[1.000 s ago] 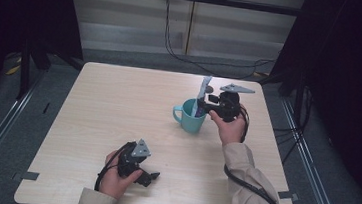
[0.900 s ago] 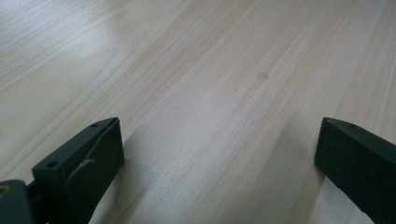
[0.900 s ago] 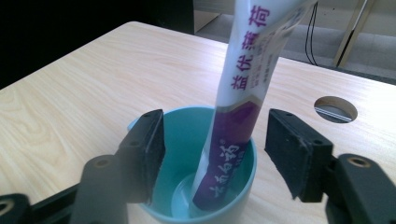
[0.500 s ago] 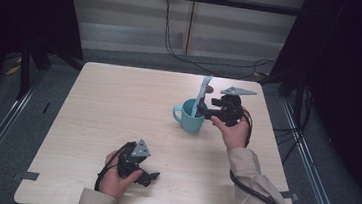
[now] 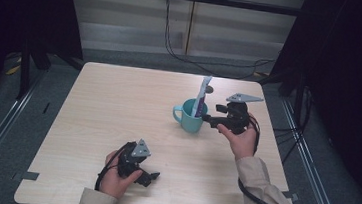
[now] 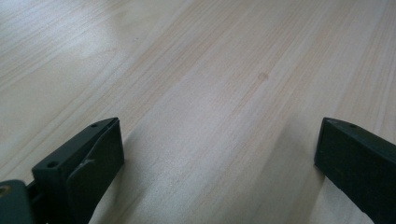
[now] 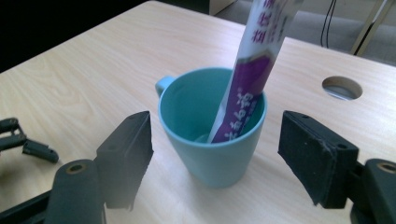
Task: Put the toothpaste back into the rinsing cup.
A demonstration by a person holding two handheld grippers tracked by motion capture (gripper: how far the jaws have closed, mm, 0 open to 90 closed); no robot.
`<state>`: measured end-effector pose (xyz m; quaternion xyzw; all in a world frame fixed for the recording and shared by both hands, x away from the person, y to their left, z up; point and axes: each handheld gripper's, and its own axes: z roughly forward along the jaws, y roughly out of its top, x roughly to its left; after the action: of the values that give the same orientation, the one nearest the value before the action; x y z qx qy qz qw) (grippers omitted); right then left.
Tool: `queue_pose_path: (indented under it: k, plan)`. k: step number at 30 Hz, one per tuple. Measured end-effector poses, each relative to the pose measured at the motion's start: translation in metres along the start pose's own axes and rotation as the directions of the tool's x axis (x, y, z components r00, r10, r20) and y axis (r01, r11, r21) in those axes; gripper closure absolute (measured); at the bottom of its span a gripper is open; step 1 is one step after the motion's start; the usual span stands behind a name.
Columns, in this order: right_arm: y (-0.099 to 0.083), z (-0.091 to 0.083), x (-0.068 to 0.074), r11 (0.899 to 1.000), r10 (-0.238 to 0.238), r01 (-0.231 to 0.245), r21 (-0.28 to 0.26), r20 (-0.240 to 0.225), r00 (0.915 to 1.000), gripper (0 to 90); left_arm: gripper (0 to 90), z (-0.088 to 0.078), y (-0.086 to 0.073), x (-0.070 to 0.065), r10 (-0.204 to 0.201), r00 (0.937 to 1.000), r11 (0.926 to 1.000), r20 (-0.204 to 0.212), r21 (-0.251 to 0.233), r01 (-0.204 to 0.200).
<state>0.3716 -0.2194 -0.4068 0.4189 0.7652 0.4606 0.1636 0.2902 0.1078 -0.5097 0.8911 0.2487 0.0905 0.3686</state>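
A teal mug (image 7: 212, 130) stood right of centre on the counter (image 5: 118, 106), a purple sachet (image 7: 254, 70) leaning upright inside against its rim. The right tongs (image 7: 212, 163), jaws just opened with nothing gripped, flanked the mug, apparently after releasing the sachet. The left tongs (image 5: 147, 177) rested idle near the front edge, jaws apart.

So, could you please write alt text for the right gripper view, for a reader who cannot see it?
A teal mug stands upright on a pale wooden table, with a purple and white sachet leaning inside it against the rim. The right tongs are open, one black jaw on each side of the mug, not touching it.
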Motion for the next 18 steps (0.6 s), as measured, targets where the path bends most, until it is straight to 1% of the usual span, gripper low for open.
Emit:
queue_pose_path:
  k: [3,8,12,16,18]
  plan:
    - [-0.004,-0.002,0.002,1.0,-0.014,0.014,0.021,0.001,0.9999,24.7,1.0,0.0,0.0,0.0,-0.001,1.0,1.0,0.0,0.001,0.001]
    - [-0.009,-0.003,0.002,1.0,-0.015,0.015,0.028,-0.009,0.9999,23.4,1.0,0.0,0.0,0.0,-0.003,1.0,1.0,0.0,-0.001,0.003]
    - [-0.014,-0.007,0.004,0.998,-0.034,0.034,0.044,-0.017,0.9993,21.7,1.0,0.0,0.0,0.0,-0.003,1.0,1.0,0.0,-0.001,0.003]
    - [-0.018,-0.01,0.005,0.998,-0.04,0.041,0.045,-0.025,0.9989,21.0,1.0,0.0,0.0,0.0,-0.003,1.0,1.0,-0.001,0.0,0.003]
    - [-0.021,-0.013,0.005,0.998,-0.047,0.047,0.036,-0.019,0.9987,20.9,1.1,0.0,0.0,0.0,-0.003,1.0,1.0,0.0,-0.001,0.003]
